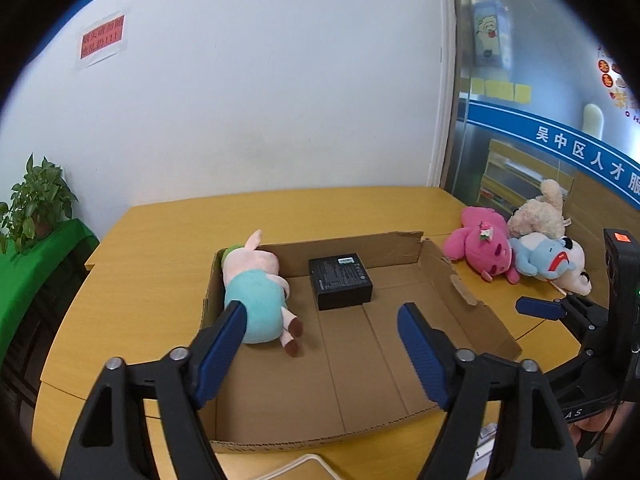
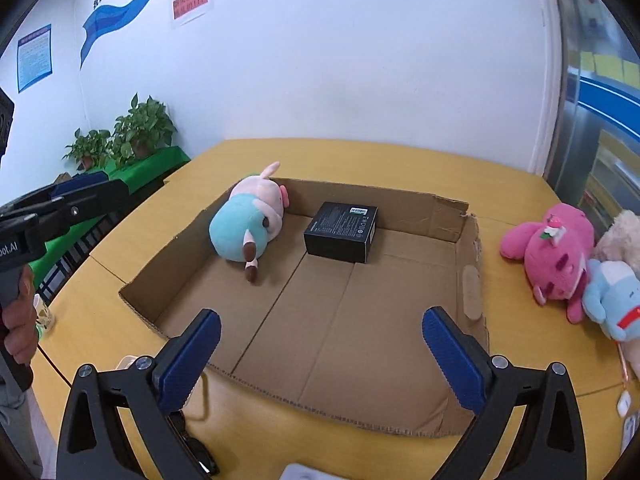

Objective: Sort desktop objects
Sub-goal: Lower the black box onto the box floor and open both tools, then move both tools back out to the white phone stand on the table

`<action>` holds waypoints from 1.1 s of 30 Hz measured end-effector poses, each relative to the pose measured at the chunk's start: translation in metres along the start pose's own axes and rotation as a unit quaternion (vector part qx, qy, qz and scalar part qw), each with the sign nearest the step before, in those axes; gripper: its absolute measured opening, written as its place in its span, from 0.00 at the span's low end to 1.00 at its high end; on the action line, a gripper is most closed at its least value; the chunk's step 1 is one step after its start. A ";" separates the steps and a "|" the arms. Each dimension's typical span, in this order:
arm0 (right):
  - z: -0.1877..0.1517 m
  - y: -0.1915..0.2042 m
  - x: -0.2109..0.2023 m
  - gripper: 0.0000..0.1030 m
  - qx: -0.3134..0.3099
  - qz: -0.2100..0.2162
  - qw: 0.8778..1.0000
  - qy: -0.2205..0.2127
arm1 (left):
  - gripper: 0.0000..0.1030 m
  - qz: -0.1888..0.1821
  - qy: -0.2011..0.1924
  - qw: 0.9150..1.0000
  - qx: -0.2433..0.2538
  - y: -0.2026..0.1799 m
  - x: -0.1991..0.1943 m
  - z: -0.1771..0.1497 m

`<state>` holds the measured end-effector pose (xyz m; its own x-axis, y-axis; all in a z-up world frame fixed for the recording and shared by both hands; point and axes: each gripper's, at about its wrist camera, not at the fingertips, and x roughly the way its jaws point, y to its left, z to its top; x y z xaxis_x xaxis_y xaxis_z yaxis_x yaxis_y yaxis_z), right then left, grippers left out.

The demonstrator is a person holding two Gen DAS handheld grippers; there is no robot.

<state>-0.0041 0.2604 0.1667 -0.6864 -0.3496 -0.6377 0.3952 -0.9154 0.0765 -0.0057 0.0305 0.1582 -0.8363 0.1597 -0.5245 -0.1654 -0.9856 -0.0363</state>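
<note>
The shallow cardboard box lies open on the yellow wooden table, its walls low and its near edge ragged. Inside it, against the left wall, lies a plush pig in a light-blue dress, on its side with its pink head toward the far corner and its brown-tipped feet toward me. Just beside it, near the back wall, sits a black carton with a white label on its top face; the two are close but not touching.

Outside the box, on the table at its right, three more soft toys are heaped together: a pink plush bear nearest the box, a light-blue plush toy touching it, and a cream plush behind them.

My left gripper hangs above the near part of the box, its blue pads apart and nothing between them. My right gripper also hovers over the near edge of the box, jaws spread wide and empty. In the right wrist view I see my left hand around the handle of the other tool at the left edge.

Behind the table stands a white wall with a red notice. Potted plants stand on a green-covered surface at the left, and a glass partition with a blue band closes the right side.
</note>
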 end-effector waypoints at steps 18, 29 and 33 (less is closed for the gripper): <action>-0.033 0.017 -0.033 0.45 -0.012 0.011 1.000 -0.004 | 0.75 0.013 -0.009 1.000 -0.021 -0.010 -0.043 -0.047; -0.120 -0.026 -0.010 0.85 0.031 0.047 0.993 0.100 | 0.75 -0.037 0.046 0.998 -0.033 -0.027 -0.029 -0.088; -0.165 -0.056 -0.001 0.85 0.086 0.033 0.987 0.135 | 0.75 -0.068 0.102 0.992 -0.028 -0.049 -0.002 -0.108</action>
<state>0.0757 0.3447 0.0366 -0.4656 -0.3641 -0.8066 0.3084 -0.9211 0.2378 0.0612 0.0725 0.0690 -0.6848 0.2814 -0.6722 -0.2354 -0.9584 -0.1614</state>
